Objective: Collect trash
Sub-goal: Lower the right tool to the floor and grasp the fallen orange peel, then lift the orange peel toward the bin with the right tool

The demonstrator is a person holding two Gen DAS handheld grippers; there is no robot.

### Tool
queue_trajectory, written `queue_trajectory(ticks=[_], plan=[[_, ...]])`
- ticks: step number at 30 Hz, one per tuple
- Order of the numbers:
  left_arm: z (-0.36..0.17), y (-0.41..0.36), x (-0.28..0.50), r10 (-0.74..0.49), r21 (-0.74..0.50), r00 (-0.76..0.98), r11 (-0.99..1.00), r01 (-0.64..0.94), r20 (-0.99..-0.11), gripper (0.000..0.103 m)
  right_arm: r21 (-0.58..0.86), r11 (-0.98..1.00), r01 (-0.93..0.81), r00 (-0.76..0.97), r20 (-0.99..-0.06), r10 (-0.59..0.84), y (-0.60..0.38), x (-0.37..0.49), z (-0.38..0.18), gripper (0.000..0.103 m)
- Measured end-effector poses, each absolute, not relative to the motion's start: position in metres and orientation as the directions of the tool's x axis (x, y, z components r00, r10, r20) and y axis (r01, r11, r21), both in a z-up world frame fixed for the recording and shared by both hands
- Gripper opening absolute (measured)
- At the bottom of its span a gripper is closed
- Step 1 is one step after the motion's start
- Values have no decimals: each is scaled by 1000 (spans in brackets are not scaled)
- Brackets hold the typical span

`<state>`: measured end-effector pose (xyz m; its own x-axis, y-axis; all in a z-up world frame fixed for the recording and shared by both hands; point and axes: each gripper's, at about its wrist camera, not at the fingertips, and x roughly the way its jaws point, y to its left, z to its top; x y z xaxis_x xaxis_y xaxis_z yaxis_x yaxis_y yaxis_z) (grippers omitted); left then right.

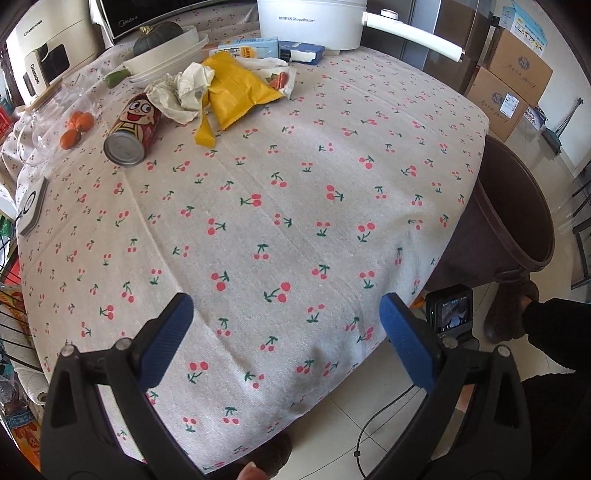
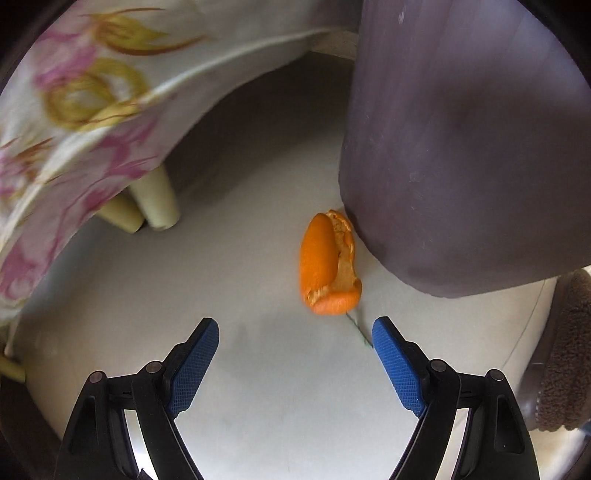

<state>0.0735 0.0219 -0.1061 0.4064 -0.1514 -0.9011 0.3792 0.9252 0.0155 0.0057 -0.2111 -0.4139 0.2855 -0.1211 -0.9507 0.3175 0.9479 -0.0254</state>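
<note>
Left wrist view, left to right. Glass bowl point(image 1: 48, 125) with small oranges point(image 1: 75, 127), far-left edge of worktop point(image 1: 295, 229), which wears a cherry-print cloth. Red cartoon can point(image 1: 131, 127): lying on its side, long axis running from near-left to far-right, silver end facing the camera. Crumpled paper point(image 1: 181, 92): just beyond the can, touching the yellow wrapper point(image 1: 236, 92), which lies flat with its long axis near-left to far-right and a torn strip trailing toward the camera. White bowls point(image 1: 166, 59) behind these; white electric pot point(image 1: 314, 18) at the far edge, handle pointing right. Brown trash bin point(image 1: 517, 214): on the floor beside the worktop's right edge, tilted, mouth toward the right. Left gripper point(image 1: 286, 334): held low over the near worktop edge, pointing across it, fingers spread wide, holding nothing.

Right wrist view, left to right. Floral cloth point(image 2: 74, 110) hanging at left, pale furniture legs point(image 2: 155, 205) beneath. Orange peel point(image 2: 328, 262): on the pale floor point(image 2: 258, 369), long axis running near to far, far end touching or just beside the bin's dark wall point(image 2: 461, 147). Right gripper point(image 2: 295, 350): angled down at the floor, fingers spread apart, empty, peel just ahead and slightly right of centre.
</note>
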Motion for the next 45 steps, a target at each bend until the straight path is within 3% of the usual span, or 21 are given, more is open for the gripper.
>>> queue_trajectory(ticks=[5, 11, 16, 21, 27, 35, 45], plan=[[-109, 18, 77, -143, 17, 402, 929, 371, -905, 100, 8, 924, 381, 275, -956, -105, -224, 17, -435, 79], [-110, 13, 80, -142, 21, 404, 928, 373, -904, 100, -2, 940, 342, 304, -946, -113, -227, 23, -441, 73], [-110, 13, 81, -133, 29, 411, 931, 365, -902, 100, 0, 955, 297, 307, -947, -95, -226, 31, -437, 40], [-106, 18, 81, -130, 33, 430, 936, 351, -893, 100, -4, 965, 263, 282, -956, -81, -223, 30, -434, 26], [-100, 31, 83, -136, 8, 438, 950, 311, -889, 100, -21, 980, 197, 282, -956, -77, -211, 28, -417, 23], [-93, 60, 101, -183, -113, 423, 976, 186, -888, 100, -3, 999, 48, 262, -965, -15, -191, 9, -355, 22], [-83, 103, 138, -173, -203, 497, 979, -7, -850, 100, 55, 983, -176, 300, -948, 107, -183, -19, -215, 22]])
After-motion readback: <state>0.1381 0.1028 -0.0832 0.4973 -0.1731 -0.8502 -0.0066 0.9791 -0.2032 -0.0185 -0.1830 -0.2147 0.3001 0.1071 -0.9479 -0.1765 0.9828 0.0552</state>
